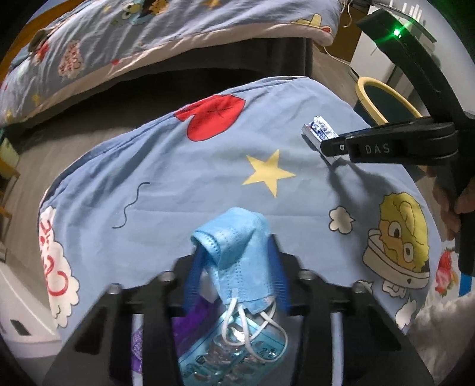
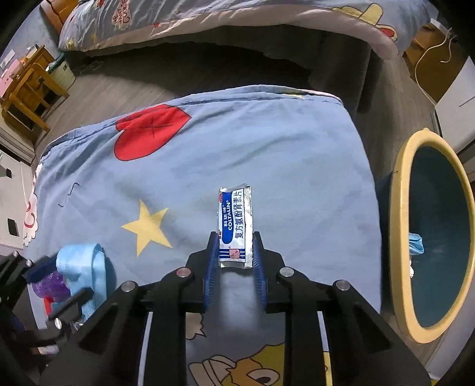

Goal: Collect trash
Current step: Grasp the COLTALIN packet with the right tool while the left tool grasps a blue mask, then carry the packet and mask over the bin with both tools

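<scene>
My left gripper is shut on a crumpled light-blue face mask, held over the cartoon-print blue quilt; a blue blister pack and a purple wrapper lie below it. My right gripper is shut on a white-and-blue Coltalin medicine sachet, held above the quilt. The right gripper with the sachet also shows in the left wrist view at upper right. The left gripper with the mask shows in the right wrist view at lower left.
A dark bin with a yellow rim stands on the floor right of the bed, with a blue mask inside; it also shows in the left wrist view. A second quilt lies behind. A wooden chair stands far left.
</scene>
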{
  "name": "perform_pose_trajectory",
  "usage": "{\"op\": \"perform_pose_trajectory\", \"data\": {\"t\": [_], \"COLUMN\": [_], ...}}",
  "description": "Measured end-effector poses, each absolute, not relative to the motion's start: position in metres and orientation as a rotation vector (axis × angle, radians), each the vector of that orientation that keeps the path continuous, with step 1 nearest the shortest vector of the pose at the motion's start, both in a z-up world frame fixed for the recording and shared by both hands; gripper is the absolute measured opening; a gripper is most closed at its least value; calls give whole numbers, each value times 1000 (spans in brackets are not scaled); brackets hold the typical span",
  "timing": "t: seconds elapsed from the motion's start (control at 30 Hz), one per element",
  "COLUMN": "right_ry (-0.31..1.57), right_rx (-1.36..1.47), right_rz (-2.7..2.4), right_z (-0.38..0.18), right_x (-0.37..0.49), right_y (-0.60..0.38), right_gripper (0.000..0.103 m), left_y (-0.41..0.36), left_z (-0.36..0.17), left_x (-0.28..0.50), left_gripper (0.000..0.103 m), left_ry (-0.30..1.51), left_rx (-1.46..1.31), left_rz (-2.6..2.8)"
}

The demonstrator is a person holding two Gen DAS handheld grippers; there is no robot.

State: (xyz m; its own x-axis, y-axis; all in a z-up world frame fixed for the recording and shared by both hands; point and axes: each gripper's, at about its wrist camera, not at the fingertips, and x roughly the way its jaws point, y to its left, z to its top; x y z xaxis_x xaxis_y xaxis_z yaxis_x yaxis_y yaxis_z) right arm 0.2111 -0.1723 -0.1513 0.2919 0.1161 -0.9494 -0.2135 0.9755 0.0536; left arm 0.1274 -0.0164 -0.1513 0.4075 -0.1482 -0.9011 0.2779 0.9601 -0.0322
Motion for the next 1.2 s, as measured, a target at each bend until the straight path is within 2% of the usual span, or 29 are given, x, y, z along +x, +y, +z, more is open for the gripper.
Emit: {"op": "perform_pose_trajectory", "data": {"t": [0.07,0.13,0.23,0.6,1.2], "right_ry": [1252,1243,1227,1148,1075], "right_rx": [-87,-90,-81,22,125], "right_rz": [219,218,221,205,110], "right_z": [-150,-147,-142,-106,-72], "right_x": [211,211,209,203,199], "right_y": [-174,-175,-178,-209,-288], "right_gripper": [22,22,22,22,22], "left_y": [-18,-21,-23,-36,-78], "left_z": [-147,-141,-131,-97,-69], "left_x": [128,127,125,120,121], "left_gripper": [26,14,6,5,5], "left_ry": [1110,1094,1065,955,893], "left_rx": [128,133,127,109,125], "left_rz": [-274,-286,-294,-321,-357]}}
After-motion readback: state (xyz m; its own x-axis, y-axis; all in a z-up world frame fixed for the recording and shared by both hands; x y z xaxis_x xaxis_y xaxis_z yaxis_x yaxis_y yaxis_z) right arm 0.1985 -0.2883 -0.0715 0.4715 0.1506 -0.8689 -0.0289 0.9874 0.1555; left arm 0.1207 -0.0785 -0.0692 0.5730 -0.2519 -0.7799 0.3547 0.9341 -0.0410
